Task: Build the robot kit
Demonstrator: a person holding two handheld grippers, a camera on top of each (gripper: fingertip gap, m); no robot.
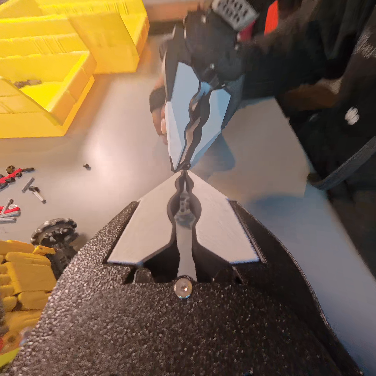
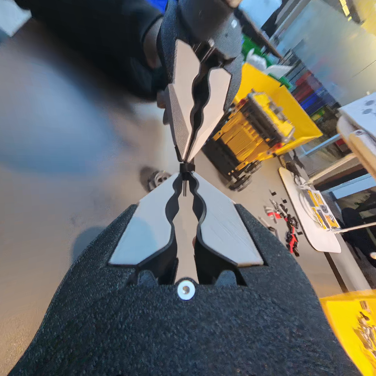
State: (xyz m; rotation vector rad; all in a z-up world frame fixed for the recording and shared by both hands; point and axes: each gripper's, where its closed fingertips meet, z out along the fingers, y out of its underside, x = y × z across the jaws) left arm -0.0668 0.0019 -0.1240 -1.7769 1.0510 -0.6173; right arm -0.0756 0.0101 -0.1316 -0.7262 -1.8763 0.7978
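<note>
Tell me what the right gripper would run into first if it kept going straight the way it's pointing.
The left gripper. It sits tip to tip with the right gripper, which pinches a small grey pin whose black connector the left one holds.

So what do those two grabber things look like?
The left gripper and right gripper look alike: each has a rough, speckled black body with a shiny silver screw in the middle, and two pale grey pointed jaws edged in black with wavy inner sides. The person holding them wears dark sleeves.
</note>
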